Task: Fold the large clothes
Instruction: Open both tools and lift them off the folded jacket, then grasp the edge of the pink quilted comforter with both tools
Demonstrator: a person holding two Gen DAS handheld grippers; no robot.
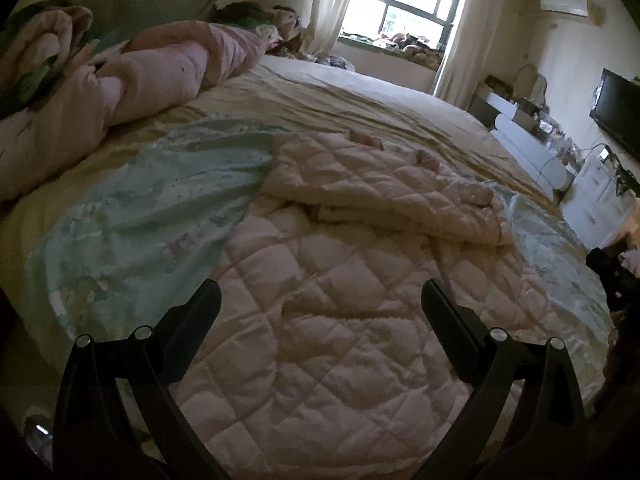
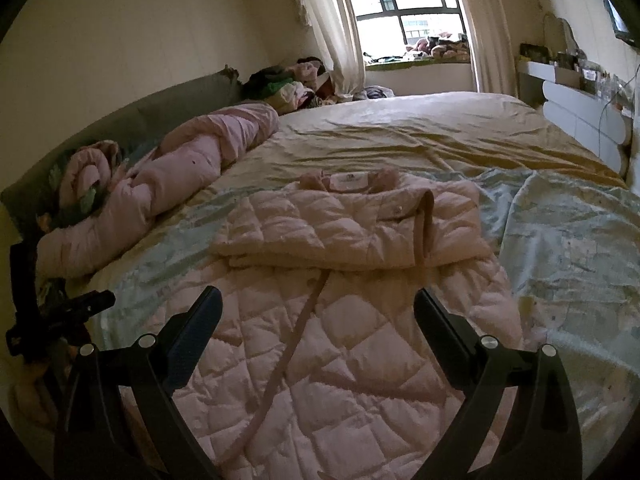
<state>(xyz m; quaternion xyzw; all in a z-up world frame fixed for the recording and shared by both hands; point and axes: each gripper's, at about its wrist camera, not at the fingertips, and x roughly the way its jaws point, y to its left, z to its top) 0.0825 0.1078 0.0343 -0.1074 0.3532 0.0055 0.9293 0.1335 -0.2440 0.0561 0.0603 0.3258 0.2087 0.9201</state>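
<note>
A pale pink quilted coat [image 1: 340,300] lies flat on the bed, its sleeves folded across the chest [image 1: 380,184]. In the right wrist view the same coat [image 2: 352,320] shows its collar and label [image 2: 348,180] at the far end, with a sleeve laid over the top half. My left gripper [image 1: 320,304] is open and empty, hovering over the coat's lower part. My right gripper [image 2: 318,308] is open and empty, also over the lower part. The left gripper shows at the left edge of the right wrist view [image 2: 60,320], and the right gripper at the right edge of the left wrist view [image 1: 612,276].
A light blue patterned sheet [image 1: 132,216] lies under the coat on the yellow bedspread [image 2: 420,132]. A rolled pink duvet [image 2: 160,184] lies along the left side. Clothes pile [image 2: 288,84] by the window. White drawers [image 2: 580,116] and a TV [image 1: 620,112] stand right.
</note>
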